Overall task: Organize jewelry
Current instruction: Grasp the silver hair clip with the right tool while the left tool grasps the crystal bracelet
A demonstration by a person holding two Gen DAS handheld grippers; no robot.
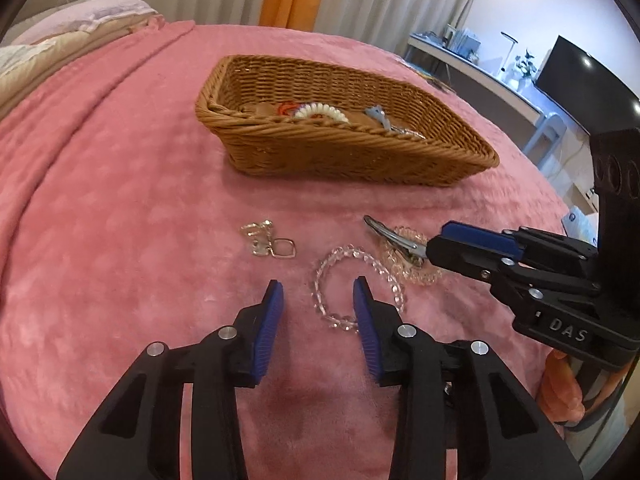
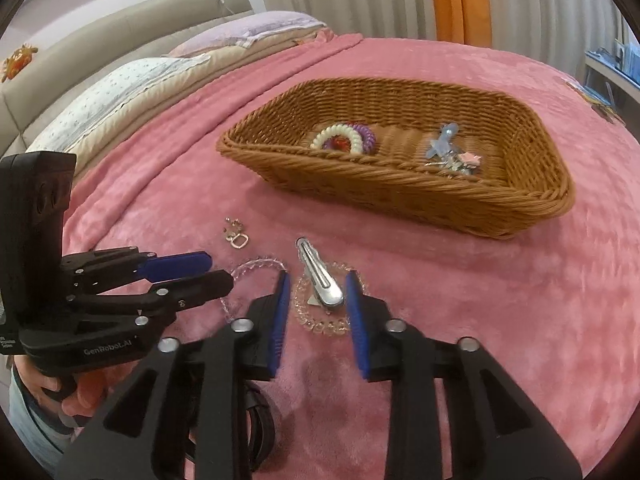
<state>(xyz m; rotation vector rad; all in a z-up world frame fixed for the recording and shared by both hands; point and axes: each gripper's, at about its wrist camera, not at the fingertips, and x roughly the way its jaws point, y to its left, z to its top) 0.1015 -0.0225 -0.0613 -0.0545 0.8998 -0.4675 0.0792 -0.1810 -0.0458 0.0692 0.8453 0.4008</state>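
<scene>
A wicker basket (image 1: 352, 152) (image 2: 400, 196) sits on the pink blanket and holds coil hair ties (image 2: 343, 139) and small clips (image 2: 444, 142). A clear bead bracelet (image 1: 340, 258) lies in front of my open left gripper (image 1: 318, 286), whose right finger partly covers it. A silver hair clip (image 2: 322, 278) (image 1: 394, 236) lies on a clear coil hair tie (image 2: 320, 326) (image 1: 408, 270), between the fingers of my open right gripper (image 2: 316, 280). Gold earrings (image 1: 270, 238) (image 2: 236, 234) lie to the left.
The pink blanket (image 1: 120, 220) covers a bed with pillows (image 2: 120, 92) at its head. Curtains hang behind. A desk with a monitor (image 1: 584, 80) stands to the right. A hand (image 2: 76, 396) holds the left gripper.
</scene>
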